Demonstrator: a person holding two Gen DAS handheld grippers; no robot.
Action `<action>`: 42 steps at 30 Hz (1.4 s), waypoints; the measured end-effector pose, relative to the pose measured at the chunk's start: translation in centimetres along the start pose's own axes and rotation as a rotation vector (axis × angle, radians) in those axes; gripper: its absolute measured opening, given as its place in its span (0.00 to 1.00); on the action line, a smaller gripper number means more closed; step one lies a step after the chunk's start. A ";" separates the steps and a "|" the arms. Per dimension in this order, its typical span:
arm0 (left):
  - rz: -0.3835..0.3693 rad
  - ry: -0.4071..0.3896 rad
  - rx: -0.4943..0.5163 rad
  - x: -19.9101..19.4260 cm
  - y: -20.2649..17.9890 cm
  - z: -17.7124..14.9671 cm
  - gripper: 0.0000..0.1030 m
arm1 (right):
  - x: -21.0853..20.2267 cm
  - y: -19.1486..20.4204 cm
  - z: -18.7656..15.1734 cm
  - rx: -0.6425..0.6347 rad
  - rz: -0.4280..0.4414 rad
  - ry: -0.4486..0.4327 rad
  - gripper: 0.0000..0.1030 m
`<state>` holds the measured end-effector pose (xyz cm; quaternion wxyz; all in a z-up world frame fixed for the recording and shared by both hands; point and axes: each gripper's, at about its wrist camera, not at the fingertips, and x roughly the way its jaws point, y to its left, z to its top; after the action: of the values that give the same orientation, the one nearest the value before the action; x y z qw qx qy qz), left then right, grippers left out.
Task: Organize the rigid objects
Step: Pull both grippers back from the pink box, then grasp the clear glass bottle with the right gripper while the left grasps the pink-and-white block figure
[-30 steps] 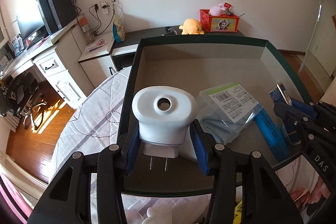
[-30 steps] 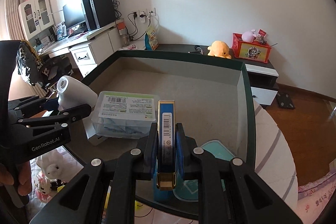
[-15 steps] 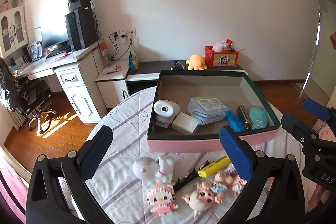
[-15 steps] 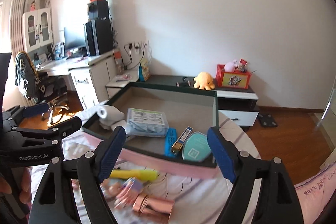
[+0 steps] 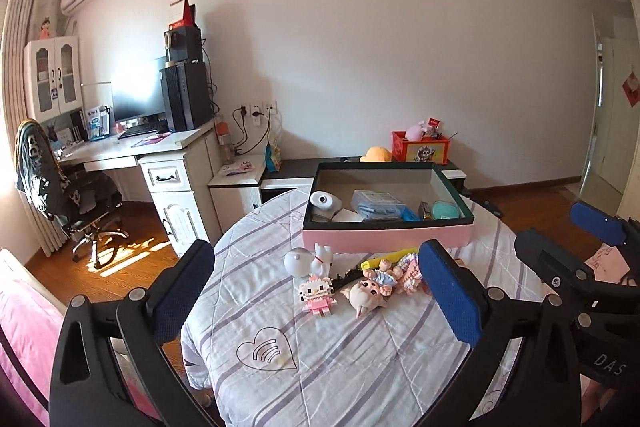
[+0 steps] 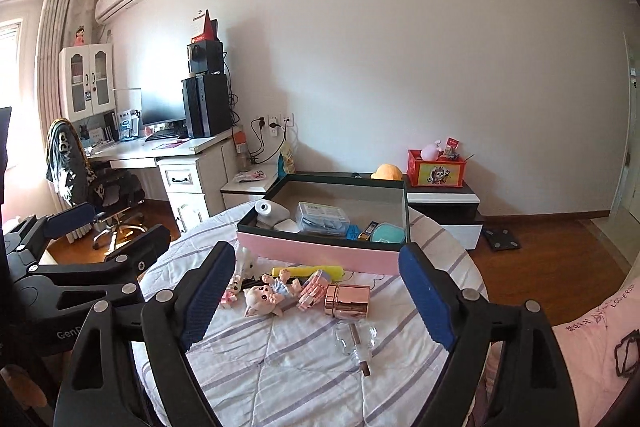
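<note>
Both grippers, left gripper (image 5: 316,303) wide open and right gripper (image 6: 316,301) opening, are empty over the near toy pile, so we're between picks: next grab the rose-gold cap (image 6: 347,301) and drop it in the far pink box (image 6: 320,254)

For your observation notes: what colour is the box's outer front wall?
Pink, with a dark green rim; the box shows best in the left wrist view.

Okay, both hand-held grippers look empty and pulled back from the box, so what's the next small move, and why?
Probably lower the right hand-held gripper toward the rose-gold cap. Its jaws are opening with nothing between them, and the cap lies loose on the striped quilt almost straight ahead, in front of the pink box. The box already holds several things, while the cap looks rigid and easy to pinch.
</note>
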<state>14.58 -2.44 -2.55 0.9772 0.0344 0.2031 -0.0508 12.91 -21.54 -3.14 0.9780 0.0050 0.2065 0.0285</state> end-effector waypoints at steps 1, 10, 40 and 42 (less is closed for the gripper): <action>-0.001 -0.006 -0.006 -0.7 0.2 -0.2 1.00 | -0.7 0.3 -0.1 -0.002 -0.001 -0.007 0.83; 0.018 -0.062 -0.010 -4.5 0.5 -0.3 1.00 | -4.5 1.1 0.2 -0.018 -0.006 -0.064 0.85; -0.024 0.138 0.029 4.0 -0.7 -3.7 1.00 | 2.3 -0.9 -3.0 0.003 -0.025 0.098 0.86; -0.038 0.200 0.033 5.9 -0.7 -5.1 1.00 | 4.0 -1.3 -4.4 -0.004 -0.031 0.144 0.86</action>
<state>17.89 -3.24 -9.60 0.9502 0.0515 0.2995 -0.0692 14.82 -22.61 -8.77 0.9609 -0.0021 0.2764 0.0140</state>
